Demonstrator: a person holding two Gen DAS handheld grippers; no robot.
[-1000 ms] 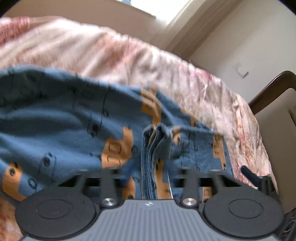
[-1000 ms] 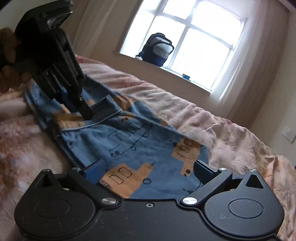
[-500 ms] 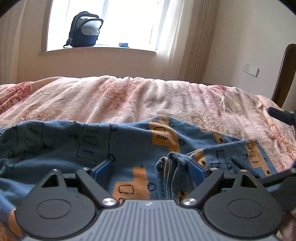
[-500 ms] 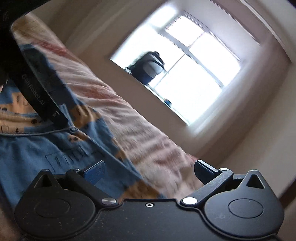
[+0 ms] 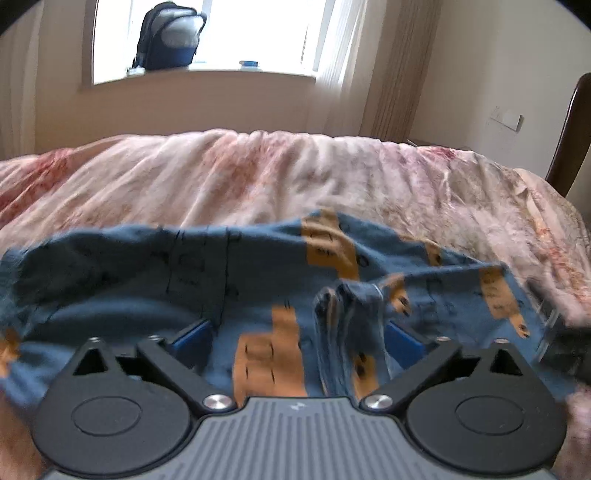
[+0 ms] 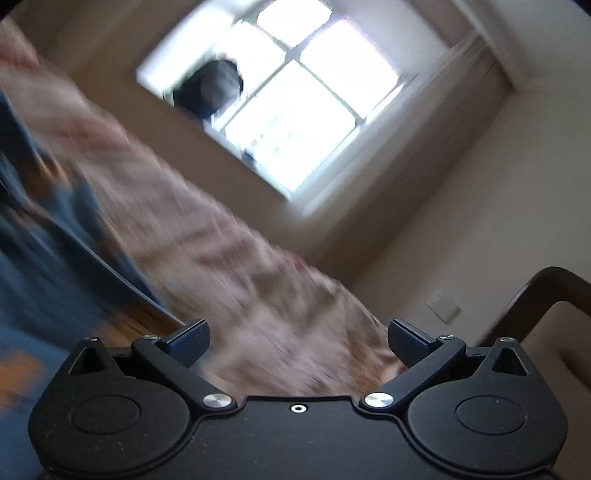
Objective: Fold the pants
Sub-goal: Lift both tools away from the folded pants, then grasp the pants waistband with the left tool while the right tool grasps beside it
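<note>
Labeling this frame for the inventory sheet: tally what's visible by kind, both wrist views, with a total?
Pants: 1
Bedspread: 1
Backpack: 1
Small blue item on the sill: 1
Wall switch: 1
Chair: 1
Claws: 2, left claw opening with a bunched pants fold between its jaws, right claw open over the bedspread
Total: 8

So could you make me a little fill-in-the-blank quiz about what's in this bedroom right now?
1. The blue pants with orange patches lie on the pink ____.
2. A dark ____ sits on the windowsill.
3. The bunched fold of cloth lies between the ____ gripper's fingers.
4. The right gripper holds ____.

Missing words: bedspread; backpack; left; nothing
</note>
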